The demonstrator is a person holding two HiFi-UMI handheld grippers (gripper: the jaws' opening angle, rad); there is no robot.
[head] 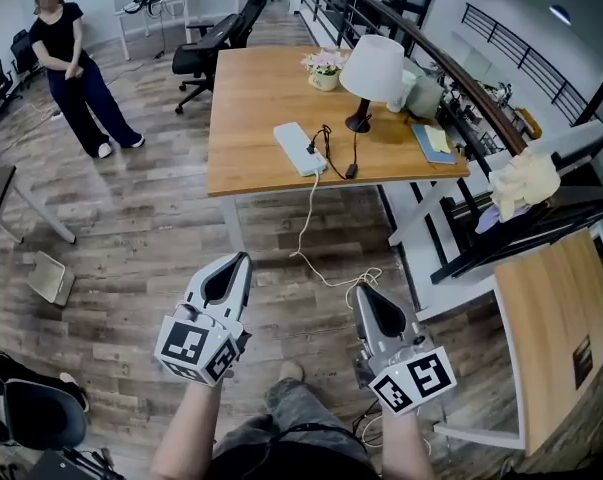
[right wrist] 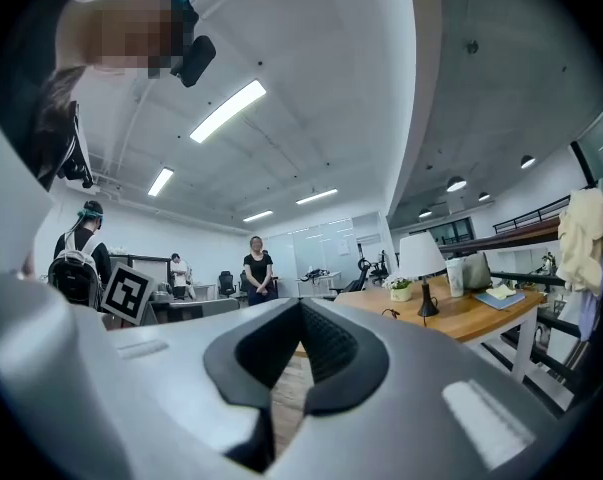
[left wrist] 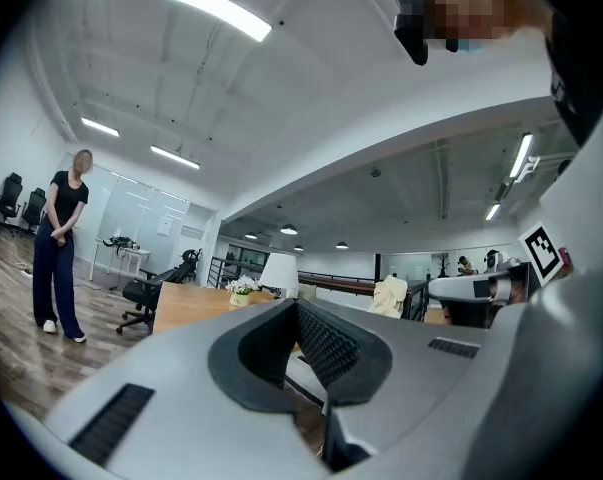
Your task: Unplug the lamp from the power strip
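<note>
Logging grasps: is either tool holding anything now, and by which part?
Nothing held: the left tool and right tool are both shut and empty.

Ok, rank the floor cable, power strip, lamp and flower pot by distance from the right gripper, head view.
1. Floor cable, just ahead of the right gripper.
2. Power strip, near edge of the table.
3. Lamp, behind it, rightward.
4. Flower pot, far side.

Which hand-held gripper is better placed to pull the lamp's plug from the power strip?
Right, slightly: both hang far from the table, but the plug sits on the power strip's right side, nearer the right hand-held gripper.
</note>
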